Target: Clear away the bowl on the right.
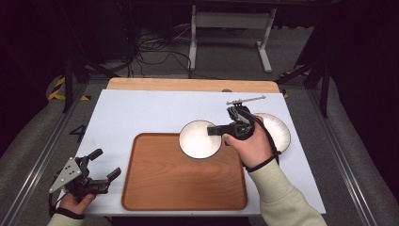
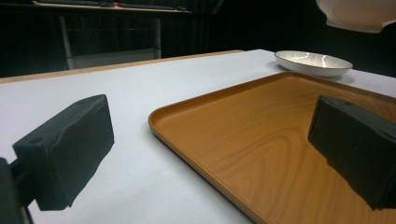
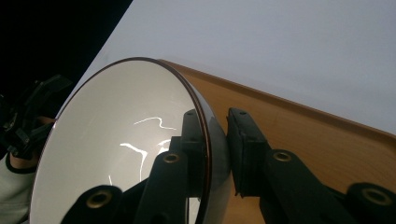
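Bowl [image 3: 116, 154], glossy white inside, thin dark, perhaps brown, rim

a lab or test bay; dark surround, loose floor cables [image 1: 155, 54], metal frame rails [image 1: 33, 155] around the table [image 1: 141, 108]

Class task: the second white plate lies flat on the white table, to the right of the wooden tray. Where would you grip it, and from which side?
Grip the plate at its raised rim, one finger inside and one under the flare, as the right gripper holds the lifted bowl. Come in from the near right edge, probably the easiest: that side faces the person and is away from the tray.
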Demonstrator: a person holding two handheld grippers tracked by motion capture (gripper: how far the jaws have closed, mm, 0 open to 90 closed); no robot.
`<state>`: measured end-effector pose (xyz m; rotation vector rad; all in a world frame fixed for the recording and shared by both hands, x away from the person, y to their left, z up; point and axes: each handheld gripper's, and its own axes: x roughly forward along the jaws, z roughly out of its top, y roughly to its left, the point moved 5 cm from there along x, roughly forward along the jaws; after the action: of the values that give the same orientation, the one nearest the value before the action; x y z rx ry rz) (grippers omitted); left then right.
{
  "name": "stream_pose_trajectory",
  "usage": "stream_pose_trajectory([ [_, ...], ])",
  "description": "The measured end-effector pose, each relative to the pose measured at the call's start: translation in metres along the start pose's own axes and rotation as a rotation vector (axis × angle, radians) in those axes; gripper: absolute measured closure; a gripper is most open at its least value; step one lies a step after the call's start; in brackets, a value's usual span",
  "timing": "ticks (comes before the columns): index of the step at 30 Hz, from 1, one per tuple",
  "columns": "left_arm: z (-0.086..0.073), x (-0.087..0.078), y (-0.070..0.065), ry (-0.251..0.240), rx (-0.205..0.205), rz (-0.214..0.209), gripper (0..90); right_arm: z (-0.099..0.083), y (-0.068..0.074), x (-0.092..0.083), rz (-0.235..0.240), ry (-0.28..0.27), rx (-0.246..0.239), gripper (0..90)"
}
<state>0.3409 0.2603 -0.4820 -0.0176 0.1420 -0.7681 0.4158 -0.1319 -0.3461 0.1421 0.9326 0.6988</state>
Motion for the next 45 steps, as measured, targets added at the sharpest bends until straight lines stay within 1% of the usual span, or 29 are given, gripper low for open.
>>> stream_pose_trajectory([
  [8, 0.000, 0.000, 0.000, -0.001, 0.000, 0.000, 0.8, -0.009, 0.003, 0.020, -0.006, 0.020, -0.010, 77.7],
  [12, 0.000, 0.000, 0.000, 0.001, 0.001, -0.001, 0.8, -0.014, 0.001, 0.030, -0.017, 0.026, -0.018, 77.4],
  [17, 0.000, 0.000, 0.000, 0.001, 0.000, -0.001, 0.8, -0.020, -0.003, 0.041, -0.029, 0.035, -0.016, 77.0],
  [20, 0.000, 0.000, 0.000, 0.000, 0.000, 0.000, 0.8, -0.025, -0.005, 0.048, -0.021, 0.044, -0.006, 77.0],
  [23, 0.000, 0.000, 0.000, 0.000, 0.001, -0.001, 0.8, -0.027, -0.005, 0.052, -0.022, 0.044, -0.010, 76.8],
  [28, 0.000, 0.000, 0.000, 0.000, 0.001, -0.001, 0.8, -0.034, -0.005, 0.062, -0.014, 0.059, 0.000, 76.7],
  [31, 0.000, 0.000, 0.000, 0.000, 0.000, -0.001, 0.8, -0.038, -0.005, 0.067, -0.008, 0.067, -0.003, 76.6],
  [39, 0.000, 0.000, 0.000, 0.000, 0.001, -0.001, 0.8, -0.045, -0.005, 0.077, 0.005, 0.086, 0.003, 76.5],
  [45, 0.000, 0.000, 0.000, -0.002, 0.001, 0.000, 0.8, -0.049, -0.005, 0.084, 0.006, 0.099, 0.006, 76.2],
])
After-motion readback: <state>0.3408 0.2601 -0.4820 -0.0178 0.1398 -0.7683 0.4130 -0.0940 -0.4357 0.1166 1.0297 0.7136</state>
